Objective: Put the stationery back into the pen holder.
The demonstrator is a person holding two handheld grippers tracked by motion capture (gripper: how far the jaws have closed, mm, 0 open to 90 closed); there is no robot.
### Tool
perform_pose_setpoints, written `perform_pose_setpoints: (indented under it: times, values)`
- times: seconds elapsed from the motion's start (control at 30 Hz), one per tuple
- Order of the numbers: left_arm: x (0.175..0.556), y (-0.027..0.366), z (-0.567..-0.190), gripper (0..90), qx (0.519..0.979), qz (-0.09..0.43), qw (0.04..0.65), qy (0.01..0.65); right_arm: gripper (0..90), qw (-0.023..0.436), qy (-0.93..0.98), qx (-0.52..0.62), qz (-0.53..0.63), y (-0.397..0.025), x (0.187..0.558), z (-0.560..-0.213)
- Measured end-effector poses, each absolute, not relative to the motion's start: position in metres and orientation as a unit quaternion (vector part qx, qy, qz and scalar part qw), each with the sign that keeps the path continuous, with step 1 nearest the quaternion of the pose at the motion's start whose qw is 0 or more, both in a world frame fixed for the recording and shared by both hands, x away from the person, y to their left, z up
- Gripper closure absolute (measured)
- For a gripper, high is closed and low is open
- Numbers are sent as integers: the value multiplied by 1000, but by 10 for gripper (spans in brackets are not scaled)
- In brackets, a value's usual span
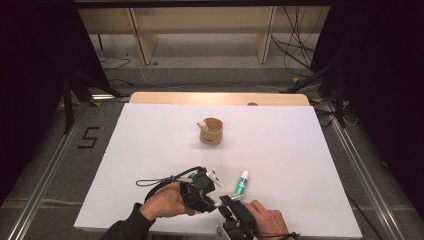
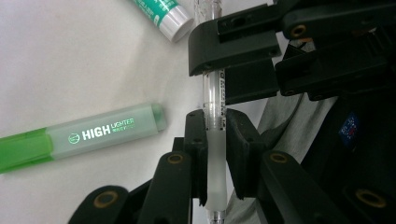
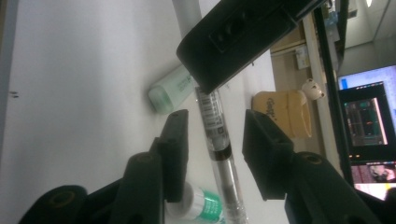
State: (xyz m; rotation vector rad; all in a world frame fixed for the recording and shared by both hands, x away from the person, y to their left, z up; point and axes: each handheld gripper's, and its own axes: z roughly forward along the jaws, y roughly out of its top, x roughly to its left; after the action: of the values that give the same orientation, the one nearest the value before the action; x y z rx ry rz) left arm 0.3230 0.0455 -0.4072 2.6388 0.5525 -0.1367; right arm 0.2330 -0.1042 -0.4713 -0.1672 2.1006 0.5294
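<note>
Green highlighter (image 2: 79, 136) cut off at left gripper view's left edge.

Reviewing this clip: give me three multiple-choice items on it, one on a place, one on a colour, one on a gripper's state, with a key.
1. Where does the wooden cup stand?
A. mid-table, beyond the grippers
B. between the grippers
C. on the floor

2. What colour is the highlighter's body?
A. pink
B. green
C. blue

3. How are the left gripper's jaws?
A. wide open
B. shut on the pen
C. shut on the cup

Key: A, the wooden cup sits mid-table; B, the highlighter is green; B, the left gripper clamps the pen, while the right gripper stands open around it.
</note>
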Motion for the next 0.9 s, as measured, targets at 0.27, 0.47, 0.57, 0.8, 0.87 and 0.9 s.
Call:
perform_pose_setpoints:
  times: [0.27, 0.47, 0.57, 0.8, 0.87, 0.9]
  values:
    - [324, 44, -409, 792, 953, -52, 219, 203, 696, 483, 849, -95, 192, -101, 231, -476]
    - [324, 43, -410, 792, 953, -58, 216, 202, 762, 491, 845, -111, 179, -98, 229, -479]
    - [324, 43, -410, 792, 952, -58, 218, 205, 786, 497, 842, -119, 174, -98, 229, -480]
    - [324, 45, -412, 782, 952, -63, 219, 205, 798, 498, 840, -133, 169, -97, 229, -482]
    - [324, 47, -410, 757, 952, -63, 218, 206, 798, 495, 843, -130, 166, -98, 228, -483]
    - [324, 49, -410, 714, 951, -61, 220, 208, 798, 498, 841, -135, 163, -98, 229, -483]
